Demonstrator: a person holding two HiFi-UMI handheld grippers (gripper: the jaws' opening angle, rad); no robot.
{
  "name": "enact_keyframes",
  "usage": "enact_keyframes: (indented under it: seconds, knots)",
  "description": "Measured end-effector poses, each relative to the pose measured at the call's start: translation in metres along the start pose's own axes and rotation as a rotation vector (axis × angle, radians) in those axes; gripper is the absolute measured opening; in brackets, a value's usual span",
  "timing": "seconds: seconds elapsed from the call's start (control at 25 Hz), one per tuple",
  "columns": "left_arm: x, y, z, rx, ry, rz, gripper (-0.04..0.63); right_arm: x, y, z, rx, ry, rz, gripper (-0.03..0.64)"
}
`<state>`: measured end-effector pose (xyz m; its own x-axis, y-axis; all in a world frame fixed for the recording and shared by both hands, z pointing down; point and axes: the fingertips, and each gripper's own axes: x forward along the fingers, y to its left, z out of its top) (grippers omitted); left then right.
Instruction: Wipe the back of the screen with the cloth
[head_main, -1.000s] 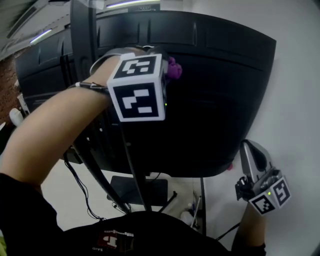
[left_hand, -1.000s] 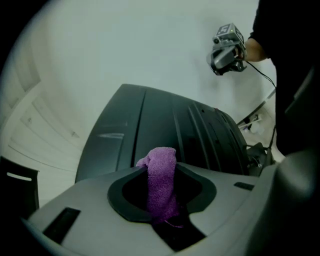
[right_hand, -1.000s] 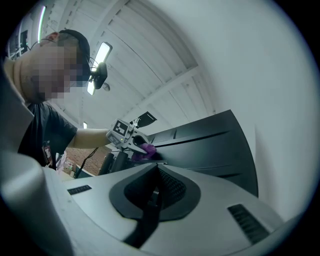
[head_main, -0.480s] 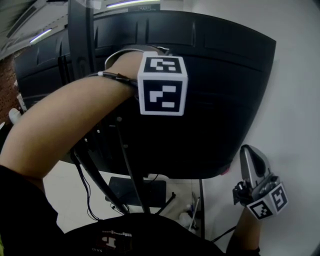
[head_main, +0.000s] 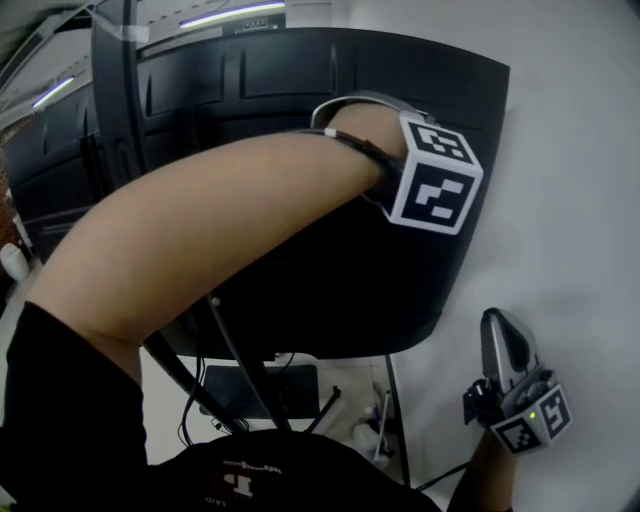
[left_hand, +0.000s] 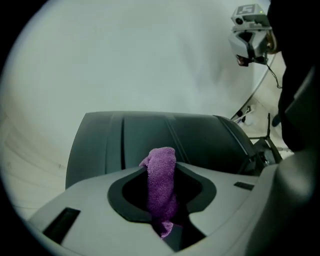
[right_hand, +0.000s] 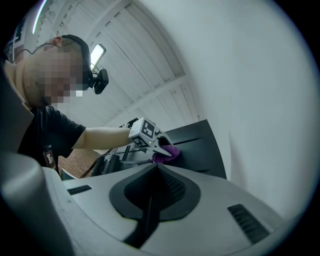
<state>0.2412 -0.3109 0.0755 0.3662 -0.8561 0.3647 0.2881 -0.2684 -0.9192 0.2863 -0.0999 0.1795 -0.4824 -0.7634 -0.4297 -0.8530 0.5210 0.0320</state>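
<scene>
Wiping close to the right edge of the screen: slip risk

Pinches the purple cloth in the left gripper, against the back of the screen near its right edge. Holds the right gripper, jaws pressed together on nothing, below the screen's lower right corner. Could slide past that edge and lose contact, or push the unbraced screen askew.

— What's in my left gripper?
— Your jaws are clamped on the purple cloth, and its tip pokes up past them in front of the dark, ribbed back of the screen.
— And behind that?
— White wall, with your right gripper at upper right.
</scene>
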Motion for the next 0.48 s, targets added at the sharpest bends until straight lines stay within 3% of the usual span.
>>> enact_keyframes:
  seconds: [0.16,0.36,0.48]
  knots:
    - [0.022,0.015,0.055,0.044,-0.037,0.027,0.109,-0.019,-0.007,-0.001,-0.002,0.006,-0.047,0.009]
    - [0.042,0.02,0.096,0.054,-0.055,0.032,0.11,-0.039,-0.012,0.001,-0.004,0.007,-0.097,0.009]
    - [0.033,0.01,0.114,0.074,-0.115,0.026,0.11,-0.044,-0.011,0.003,-0.011,0.011,-0.101,0.009]
